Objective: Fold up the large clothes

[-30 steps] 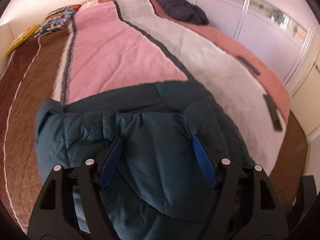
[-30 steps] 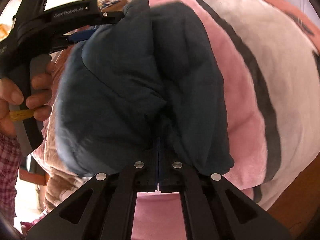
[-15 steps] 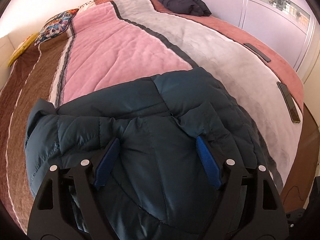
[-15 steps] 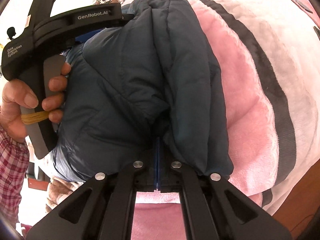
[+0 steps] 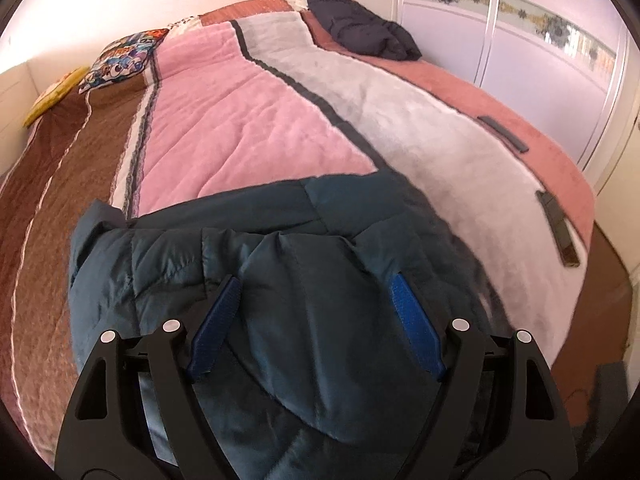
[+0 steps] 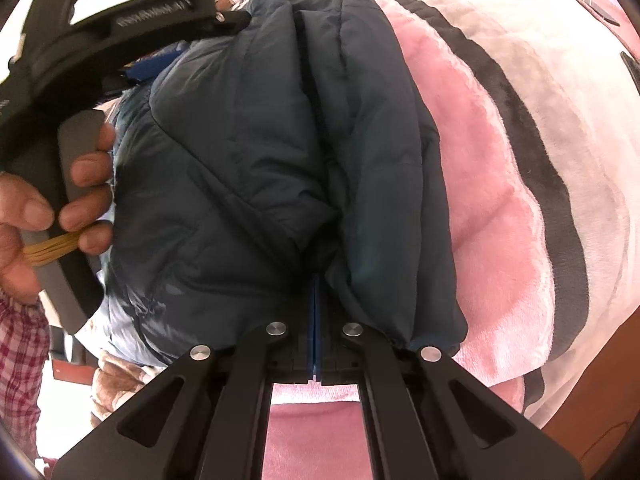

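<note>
The left tongs (image 5: 316,320) stand wide around a thick fold of the dark teal puffer jacket (image 5: 304,248); a second ago they were a touch narrower, and whether the blue pads (image 5: 216,320) press the padding or only flank it cannot be told. The right tongs (image 6: 316,320) are clamped fully shut on a pinch of the jacket's edge, as they were a second ago, with the fabric bunching out on both sides. Since then the bundle has come lower, and in the right view it now lies spread on the pink and grey blanket (image 5: 248,120) of the bed (image 5: 52,184). A hand (image 6: 48,208) grips the left tool's handle. This suggests the fold is being laid down. A second dark garment (image 5: 360,24) waits at the far end.
</note>
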Available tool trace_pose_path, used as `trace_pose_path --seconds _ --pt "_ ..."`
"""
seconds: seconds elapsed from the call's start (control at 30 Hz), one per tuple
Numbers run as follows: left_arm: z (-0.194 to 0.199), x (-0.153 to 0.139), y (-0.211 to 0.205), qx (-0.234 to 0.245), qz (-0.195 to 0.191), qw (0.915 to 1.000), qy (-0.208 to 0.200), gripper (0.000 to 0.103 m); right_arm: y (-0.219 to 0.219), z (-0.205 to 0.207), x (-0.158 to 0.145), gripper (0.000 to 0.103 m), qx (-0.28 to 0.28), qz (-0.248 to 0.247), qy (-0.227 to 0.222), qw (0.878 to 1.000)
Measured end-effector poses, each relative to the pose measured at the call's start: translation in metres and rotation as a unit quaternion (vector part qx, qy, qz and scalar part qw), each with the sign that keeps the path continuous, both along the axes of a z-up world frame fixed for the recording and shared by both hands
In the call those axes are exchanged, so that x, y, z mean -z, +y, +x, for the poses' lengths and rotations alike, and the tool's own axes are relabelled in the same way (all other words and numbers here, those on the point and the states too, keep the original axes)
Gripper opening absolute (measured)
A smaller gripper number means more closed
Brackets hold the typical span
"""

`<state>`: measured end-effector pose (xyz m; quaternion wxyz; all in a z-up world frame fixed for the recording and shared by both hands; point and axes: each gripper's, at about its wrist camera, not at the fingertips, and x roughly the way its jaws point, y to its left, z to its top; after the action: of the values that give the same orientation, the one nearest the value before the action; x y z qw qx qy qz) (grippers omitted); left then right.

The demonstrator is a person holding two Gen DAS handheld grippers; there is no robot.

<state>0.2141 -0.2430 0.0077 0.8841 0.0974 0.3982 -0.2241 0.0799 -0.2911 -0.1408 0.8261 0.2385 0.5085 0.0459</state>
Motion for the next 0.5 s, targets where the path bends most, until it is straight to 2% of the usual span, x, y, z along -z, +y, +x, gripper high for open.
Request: trace_pose_path --seconds 0.27,0.5 --pt "-0.021 -0.028 0.015 0.010 -0.024 0.9994 -0.021 0.077 0.007 0.000 -0.005 0.000 0.002 -0.010 0.001 1.000" --pt "-0.042 -0.039 0.045 0.006 -0.038 0.9989 -0.027 0.077 0.011 -0.001 -0.006 0.000 0.008 -0.020 0.003 1.000"
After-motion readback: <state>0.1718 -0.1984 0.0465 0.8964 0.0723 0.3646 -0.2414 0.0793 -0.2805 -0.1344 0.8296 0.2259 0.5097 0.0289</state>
